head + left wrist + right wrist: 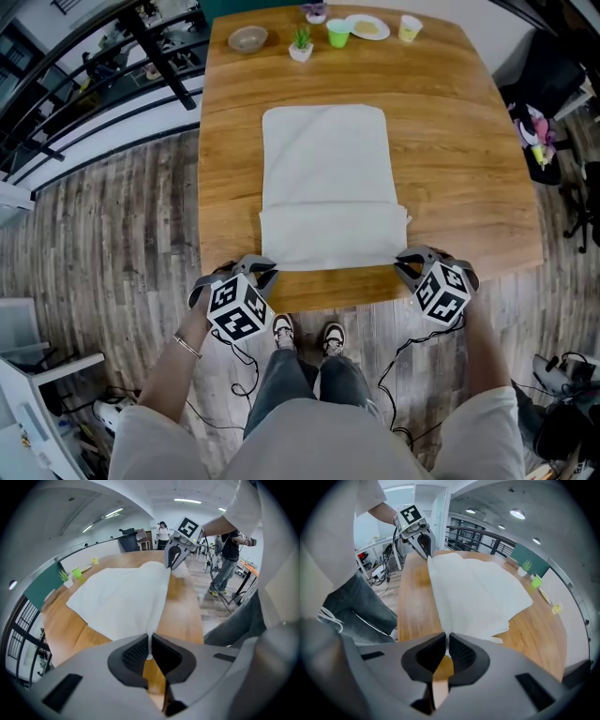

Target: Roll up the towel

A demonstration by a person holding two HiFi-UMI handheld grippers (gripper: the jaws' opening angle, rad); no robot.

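The tabletop [450,141] carries the towel [323,155], a white rectangle lying flat near the middle of the wood; in the head view its long axis runs from 12 o'clock to 6 o'clock, straight away from the person; the far end lies as a single flat layer, while the near end is doubled over into a folded band [333,234] that lies crosswise, from 9 o'clock to 3 o'clock, close to the near edge of the tabletop.

The whole length of cloth to be rolled therefore lies toward 12 o'clock from both hands, and neither hand is nearer to it than the other; each stands at one end of the band, so the roll would most likely have to travel along the long axis with both ends kept level.

The left claw [258,272] sits at the band's 7 o'clock corner, pointing steeply down; in the left gripper view its jaws are pressed together on a thin edge of the white cloth, which fans out from the pads toward 12 o'clock.

The right claw [405,265] sits at the 5 o'clock corner, likewise pointed down; in the right gripper view its jaws are all but together, with the towel's edge running into the narrow slit between them; I judge it clamped on the cloth as well.
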